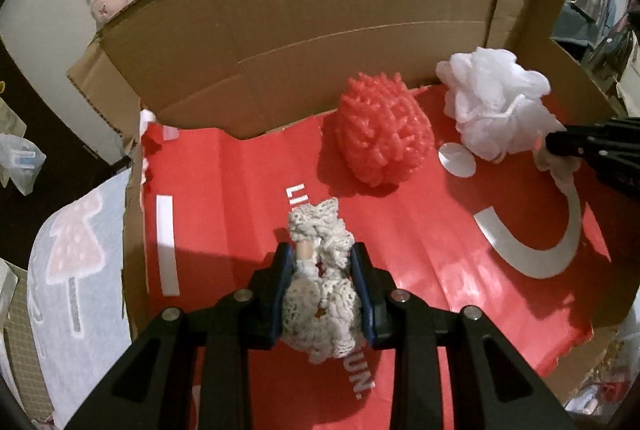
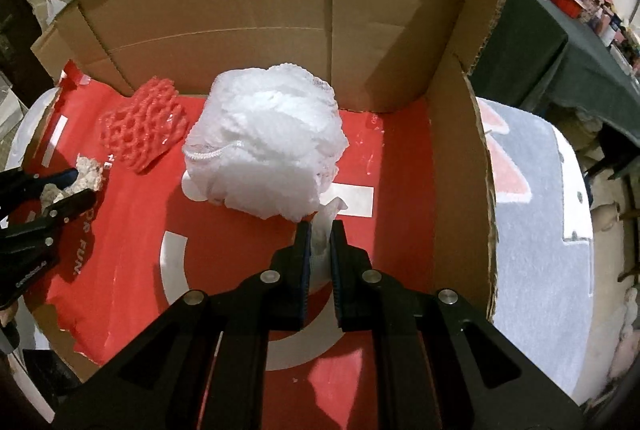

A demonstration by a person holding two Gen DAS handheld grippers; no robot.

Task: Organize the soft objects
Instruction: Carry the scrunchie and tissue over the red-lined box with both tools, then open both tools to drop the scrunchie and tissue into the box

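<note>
crocheted doll (image 1: pixel 320 294) in jaws, "FUN." lettering (image 1: pixel 362 382) — red

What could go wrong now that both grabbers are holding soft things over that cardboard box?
The right gripper pinches only a thin tail of the white mesh puff, so the puff could slip free or swing into the red spiky ball. The crocheted bundle bulges past the left gripper and might snag on release. The cardboard box has torn, low sides; things could roll out.

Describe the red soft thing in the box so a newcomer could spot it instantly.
Look inside the open cardboard box with the red printed floor. Near the back wall sits a coral-red spiky mesh ball, left of the fluffy white mesh bath pouf. It alone is red and bristly.
</note>
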